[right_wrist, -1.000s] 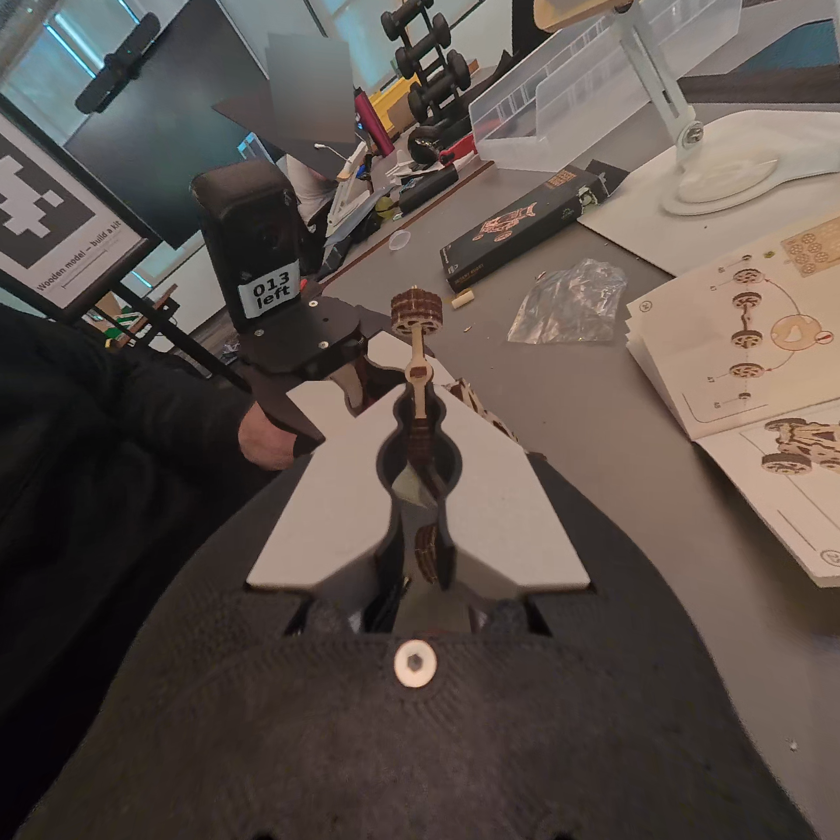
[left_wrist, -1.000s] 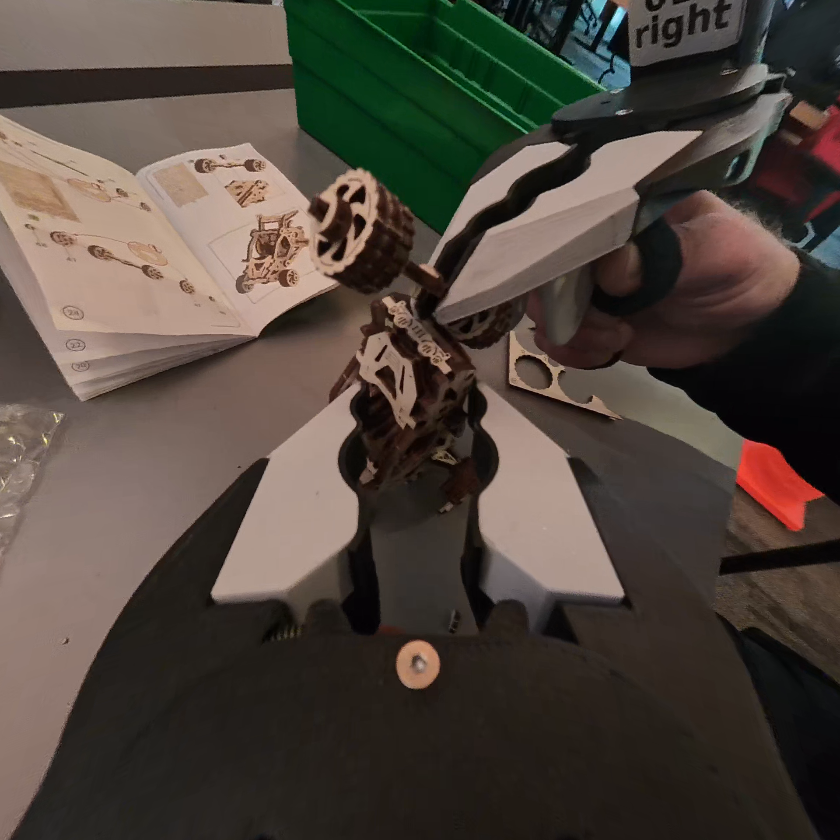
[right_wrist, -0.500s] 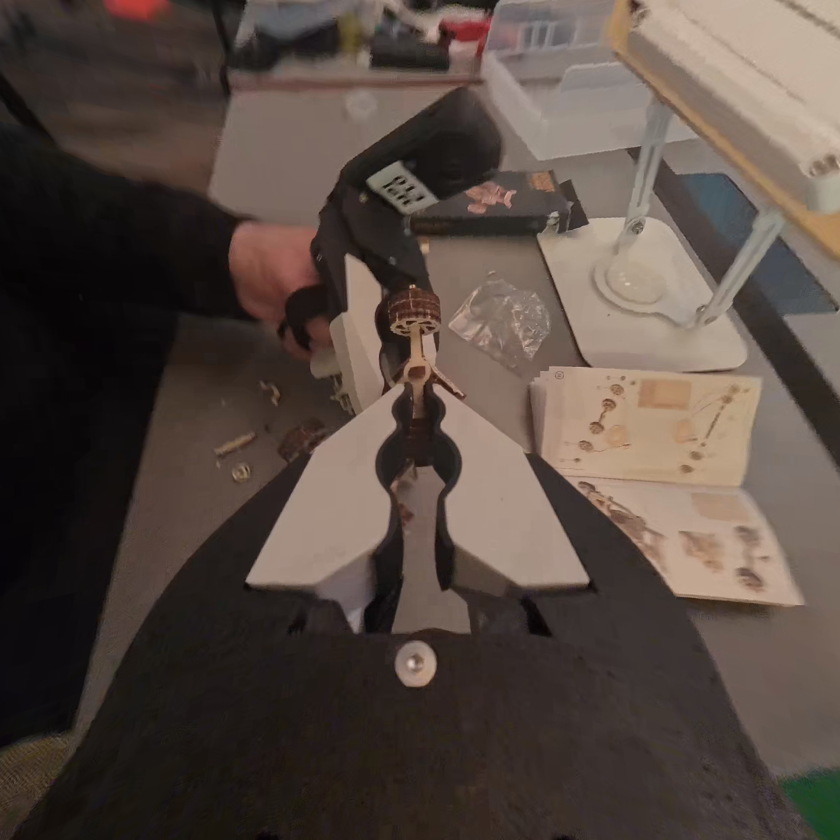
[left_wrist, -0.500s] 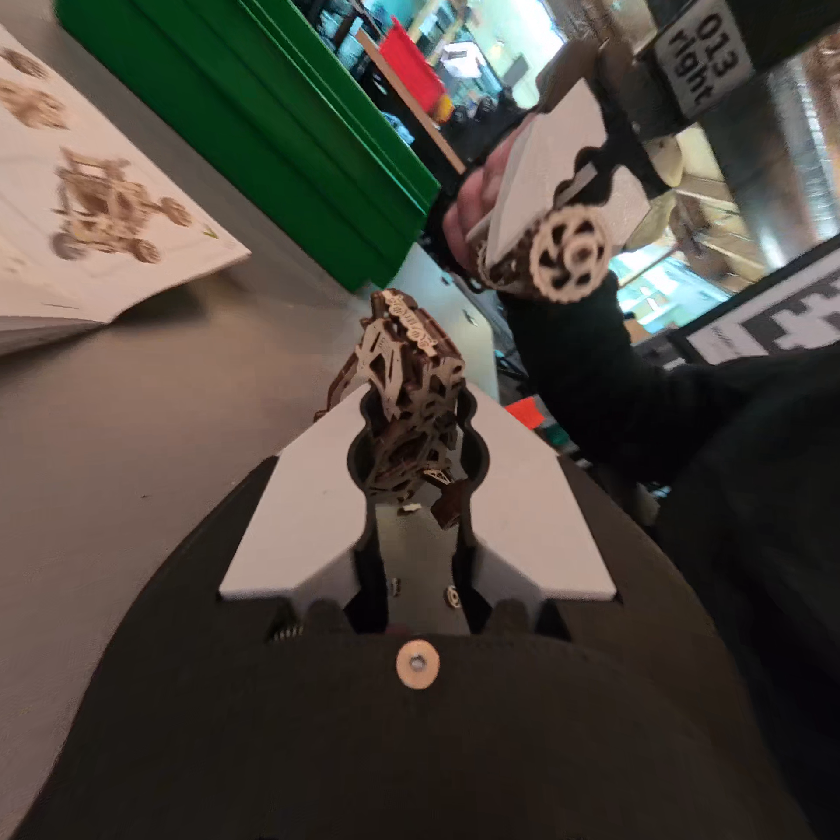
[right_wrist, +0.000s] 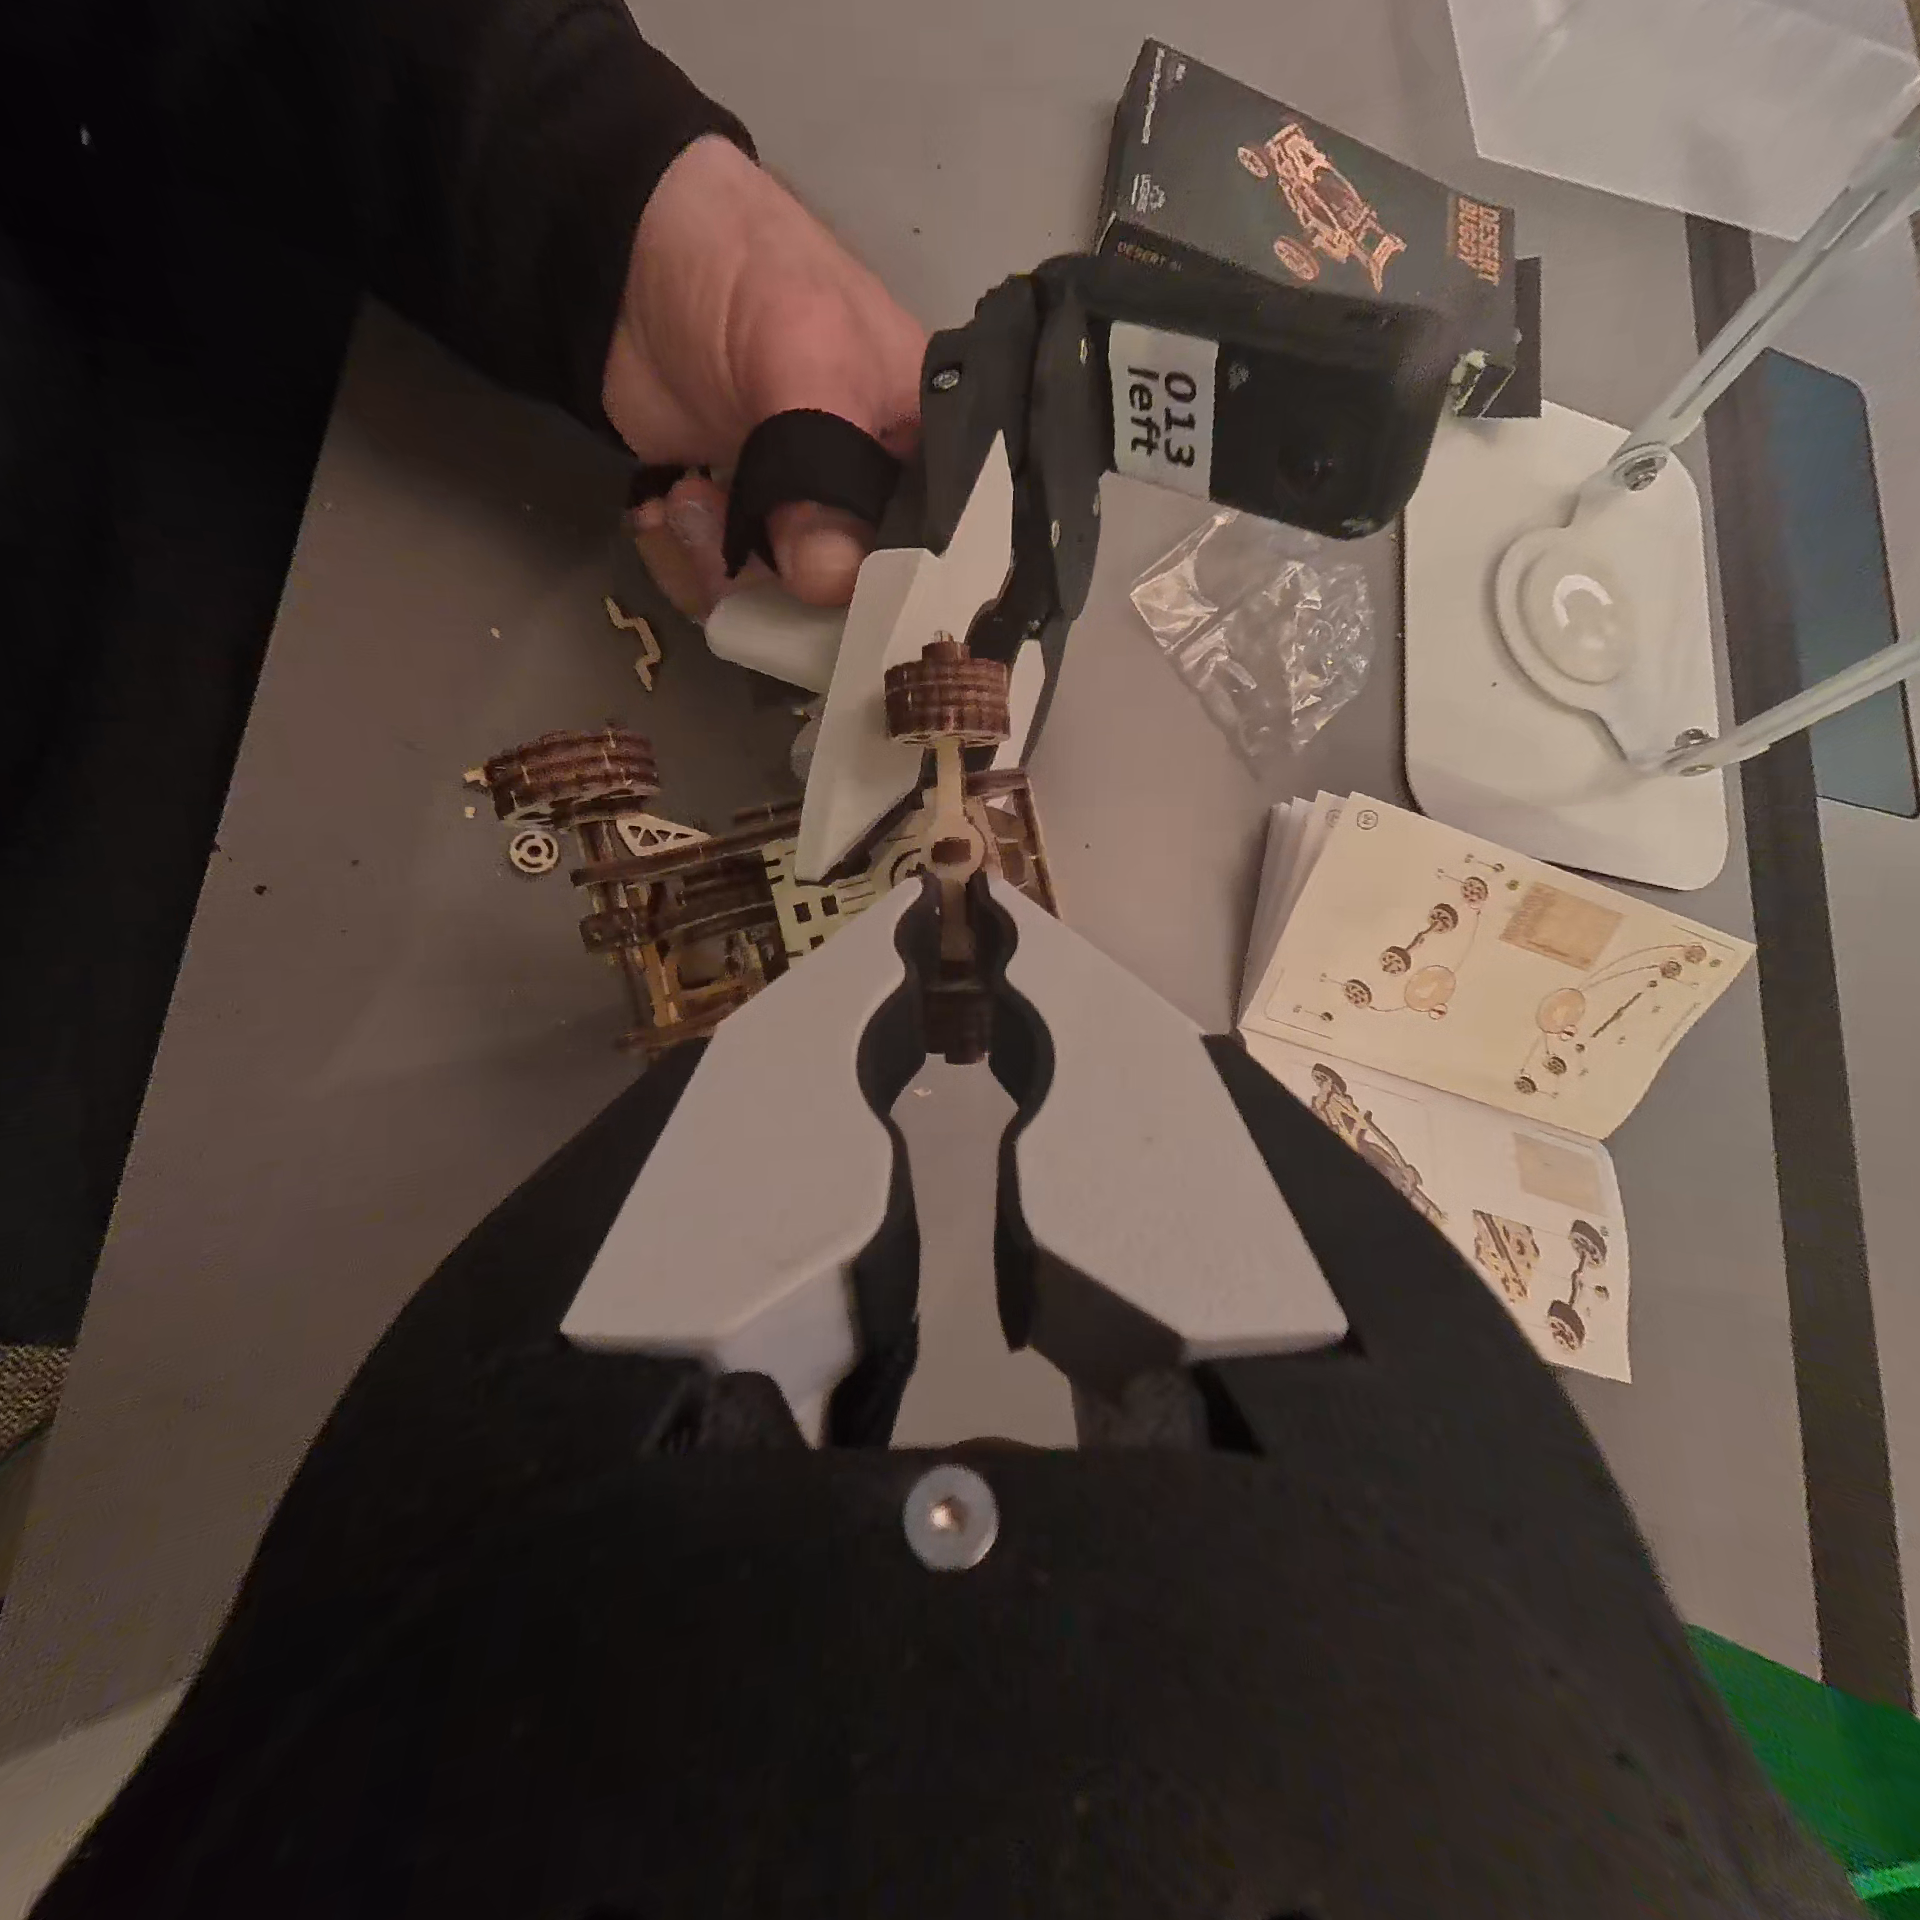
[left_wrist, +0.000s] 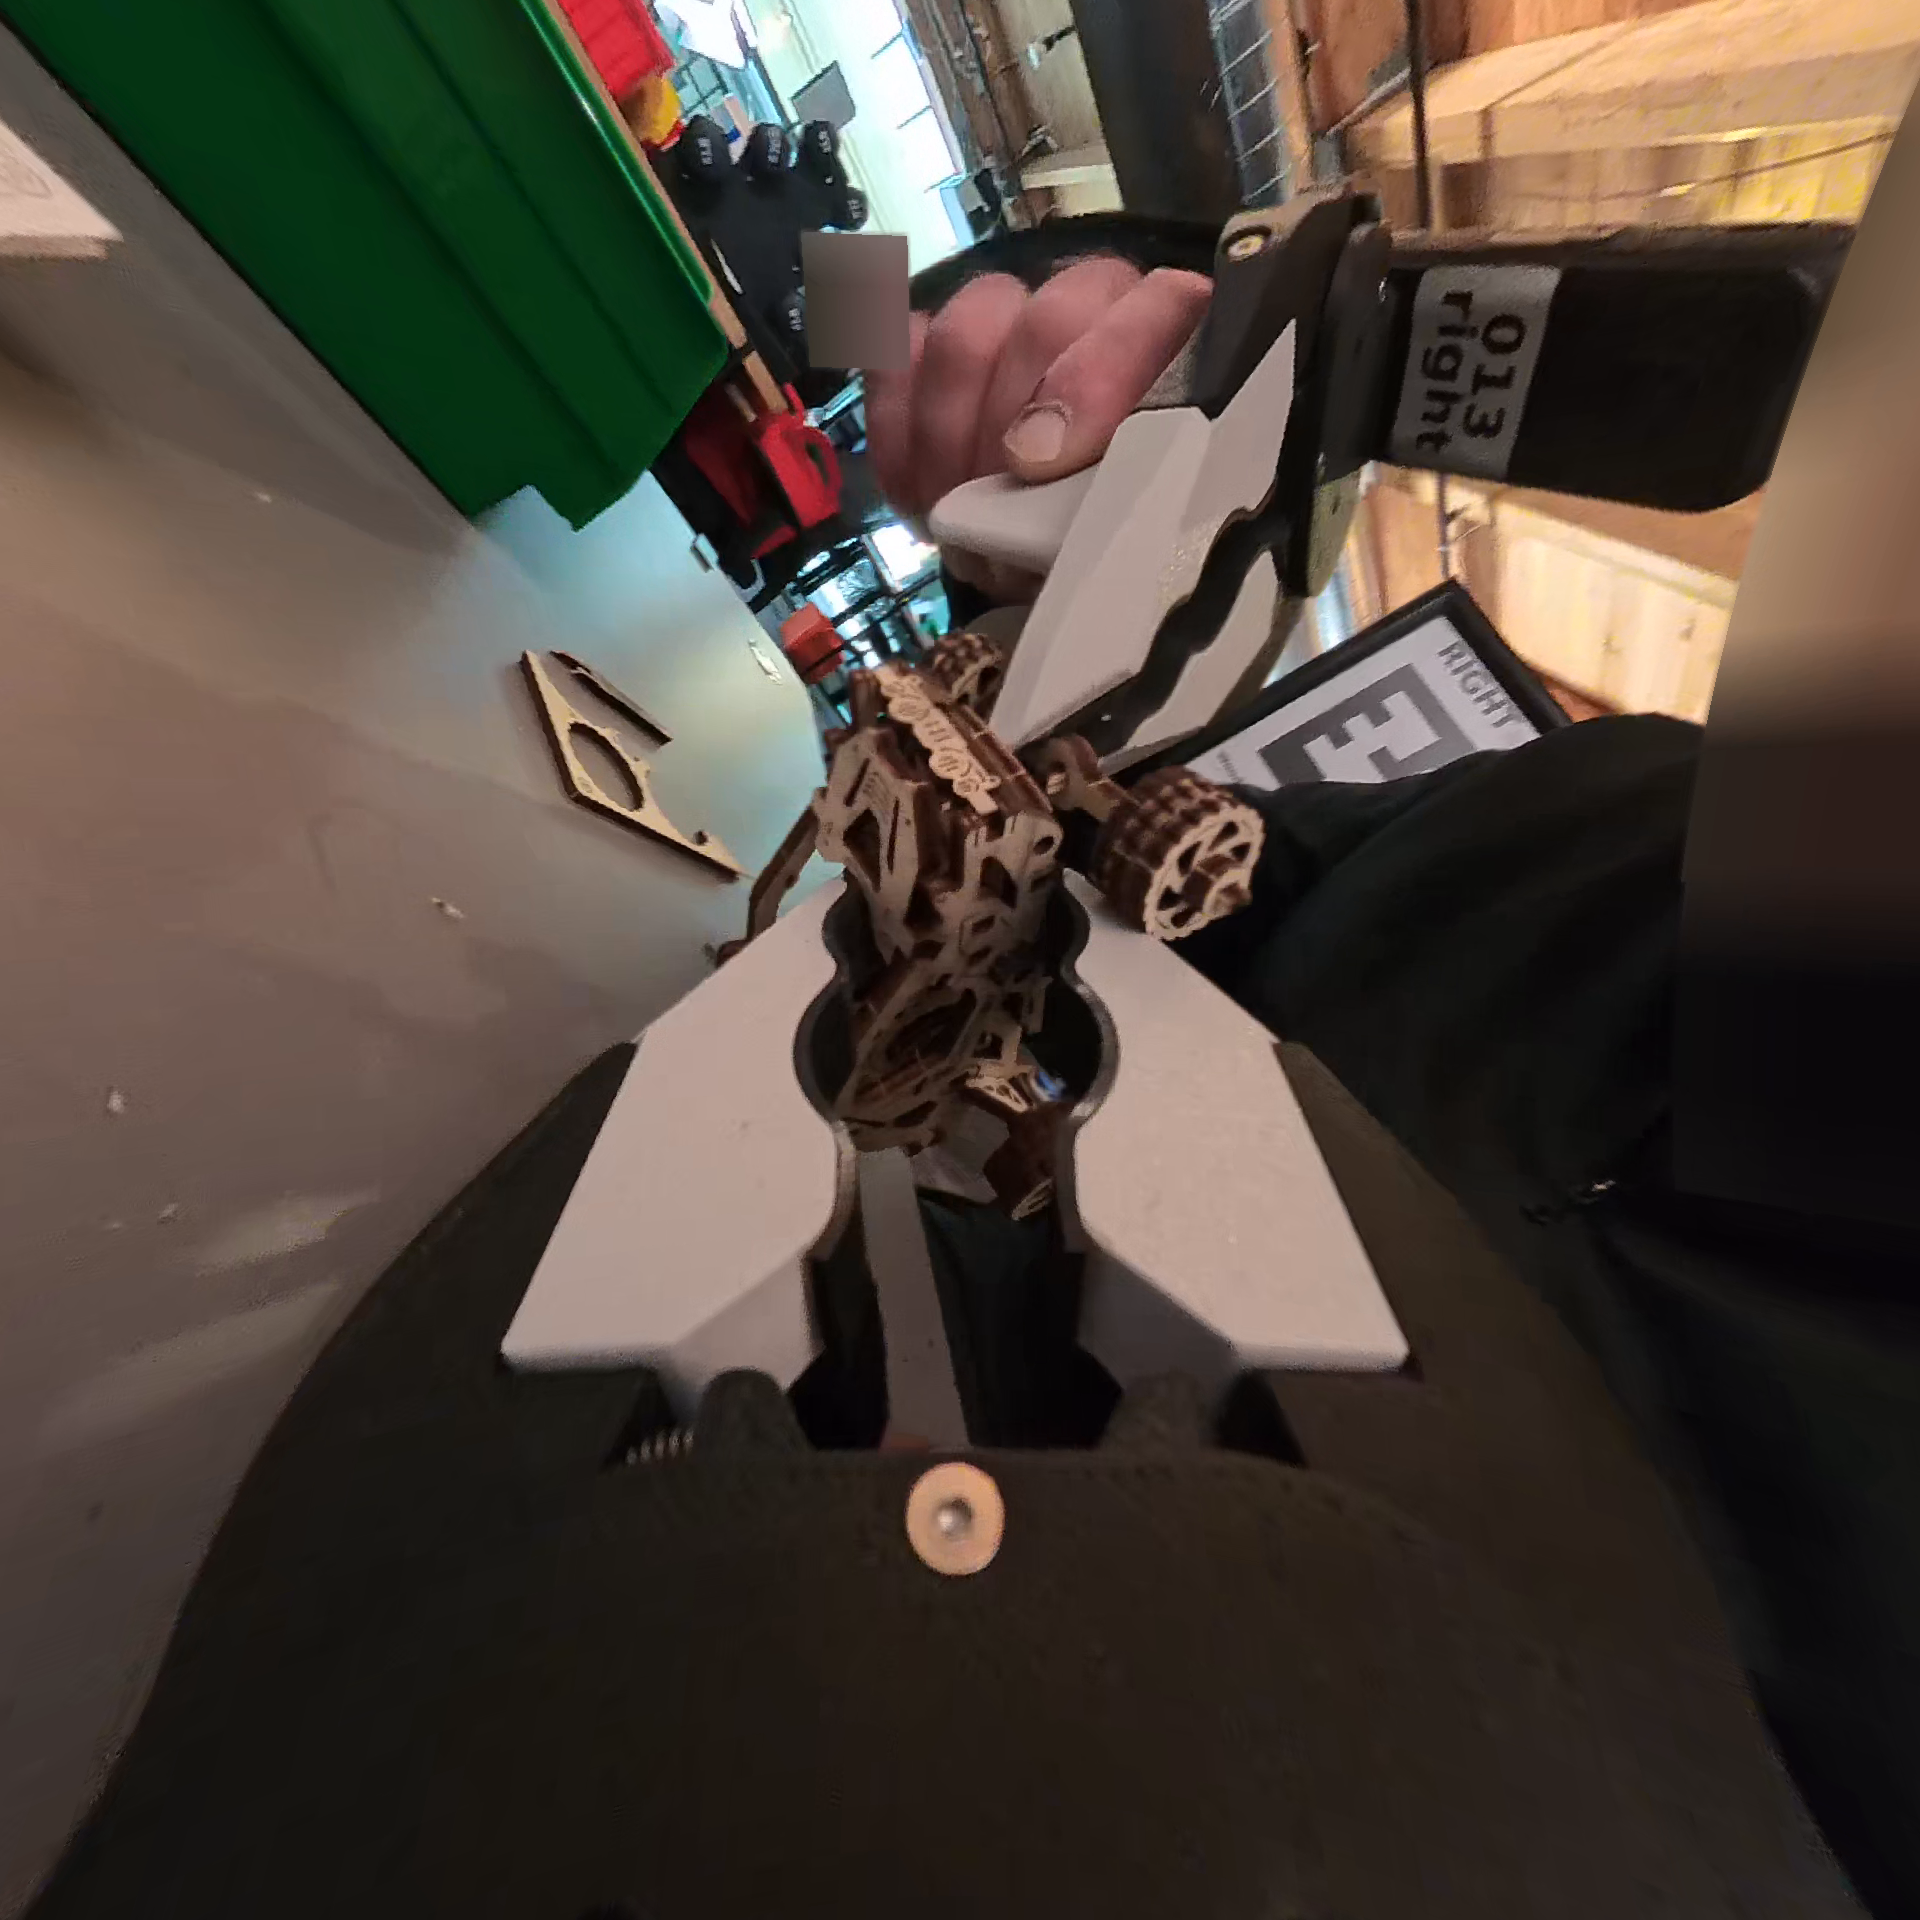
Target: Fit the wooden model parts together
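My left gripper [left_wrist: 956, 935] is pinched around the wooden chassis [left_wrist: 935, 883], which sits deep between its white fingers, tilted and poking out past the tips. My right gripper [right_wrist: 951, 914] is pressed together on the thin axle piece [right_wrist: 951, 831], with a ribbed wheel [right_wrist: 945, 698] standing up at its far end; in the left wrist view that wheel [left_wrist: 1184, 862] hangs just right of the chassis, and the axle's inner end looks to be touching the frame.

I judge I am about to seat the axle into the chassis. The stem is thin laser-cut ply, so if I push off-line it could snap or twist in my grip. The chassis is held over openwork lattice; squeezing harder to resist the push might crack a rib, while a loose hold would let it pivot and spoil the alignment. I cannot see the socket itself, so a blind push is the main danger.

Below on the desk [right_wrist: 416, 1039] lies a second wheeled assembly [right_wrist: 665, 894] with small loose bits [right_wrist: 634, 639] near it; a dropped part could scatter them. Farther right sit the open instruction booklet [right_wrist: 1475, 997], a crumpled plastic bag [right_wrist: 1257, 634], and beyond, the dark kit box [right_wrist: 1299, 208].
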Motion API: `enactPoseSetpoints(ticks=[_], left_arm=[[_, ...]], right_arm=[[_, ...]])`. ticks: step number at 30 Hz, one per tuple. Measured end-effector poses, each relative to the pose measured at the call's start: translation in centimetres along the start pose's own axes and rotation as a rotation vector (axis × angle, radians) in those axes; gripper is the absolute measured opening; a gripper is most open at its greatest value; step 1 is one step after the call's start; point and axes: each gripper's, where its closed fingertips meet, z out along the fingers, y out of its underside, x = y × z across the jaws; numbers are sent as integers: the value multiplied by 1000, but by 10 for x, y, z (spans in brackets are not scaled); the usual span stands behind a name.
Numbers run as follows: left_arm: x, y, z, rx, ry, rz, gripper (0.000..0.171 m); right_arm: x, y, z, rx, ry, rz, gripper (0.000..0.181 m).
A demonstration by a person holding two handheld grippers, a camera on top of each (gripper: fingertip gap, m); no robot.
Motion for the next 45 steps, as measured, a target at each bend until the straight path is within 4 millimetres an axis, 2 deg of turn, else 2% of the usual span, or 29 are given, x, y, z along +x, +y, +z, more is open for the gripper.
enactPoseSetpoints(ticks=[4,15,22,35,39,43,45], left_arm=[[1,-1,1,24,29,-55,30],[2,-1,4,28,48,-67,29],[-1,2,5,-5,-1,3,29],[-12,4,11,-73,-151,154,30],[-12,5,14,-69,-154,197,43],[-15,7,18,-78,-255,326,58],[-18,5,19,-64,-301,337,56]], right_arm=[[0,0,0,-5,20,22,3],[0,0,-4,-45,159,9,4],[-7,3,-6,-37,162,-6,2],[-5,18,-7,-90,281,-98,2],[-3,23,-7,-91,318,-93,2],[1,26,-7,-87,347,-67,2],[3,29,-8,-90,360,-53,2]])
